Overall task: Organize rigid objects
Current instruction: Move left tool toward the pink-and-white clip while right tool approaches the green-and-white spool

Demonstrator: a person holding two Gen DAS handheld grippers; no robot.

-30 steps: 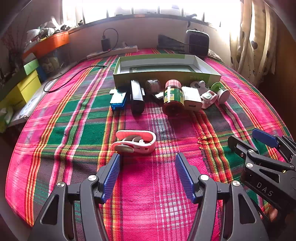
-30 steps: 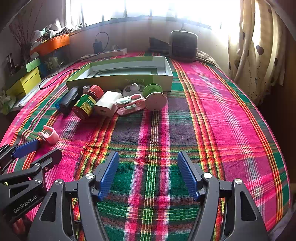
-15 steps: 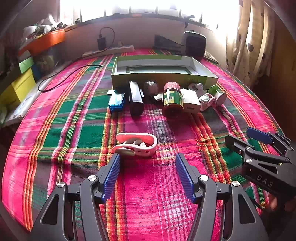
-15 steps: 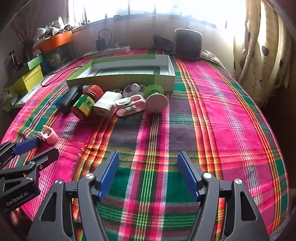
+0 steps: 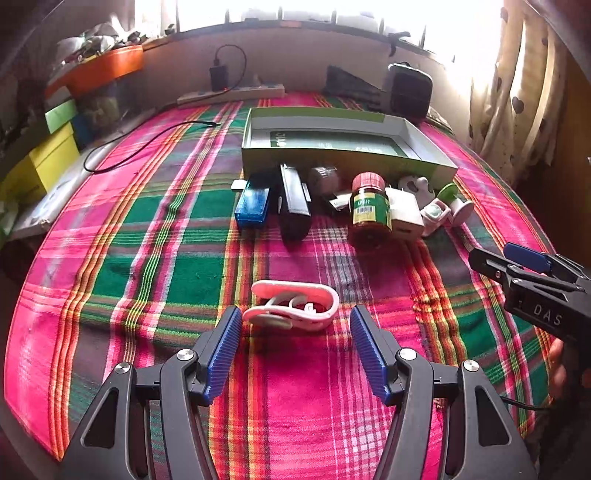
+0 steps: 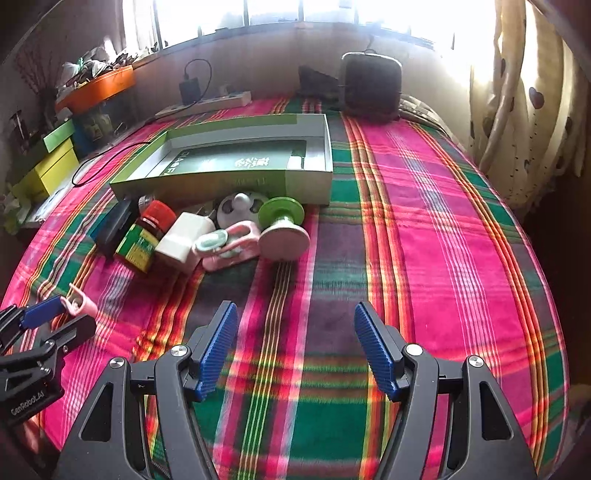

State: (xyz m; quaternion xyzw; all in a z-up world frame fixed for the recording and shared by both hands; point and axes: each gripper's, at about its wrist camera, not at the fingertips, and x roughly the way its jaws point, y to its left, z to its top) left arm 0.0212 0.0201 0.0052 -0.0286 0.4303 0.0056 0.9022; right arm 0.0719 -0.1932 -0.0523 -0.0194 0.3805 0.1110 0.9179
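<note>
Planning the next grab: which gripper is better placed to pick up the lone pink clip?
Left. The left gripper is open with the pink clip just ahead between its fingers; the right gripper faces bare cloth, away from it.

Bright window (image 6: 332, 22) washing out the far wall, cream curtain with dark hearts (image 6: 524, 110) at right, pink and green plaid cloth (image 6: 424, 240) over the surface, orange tray (image 5: 99, 70) and yellow boxes (image 5: 40, 162) along the left, white power strip (image 5: 232, 94) below the sill

A plaid cloth (image 6: 424, 229), power strip (image 5: 231, 94), black speaker (image 6: 371, 86), curtain (image 6: 524, 110).
</note>
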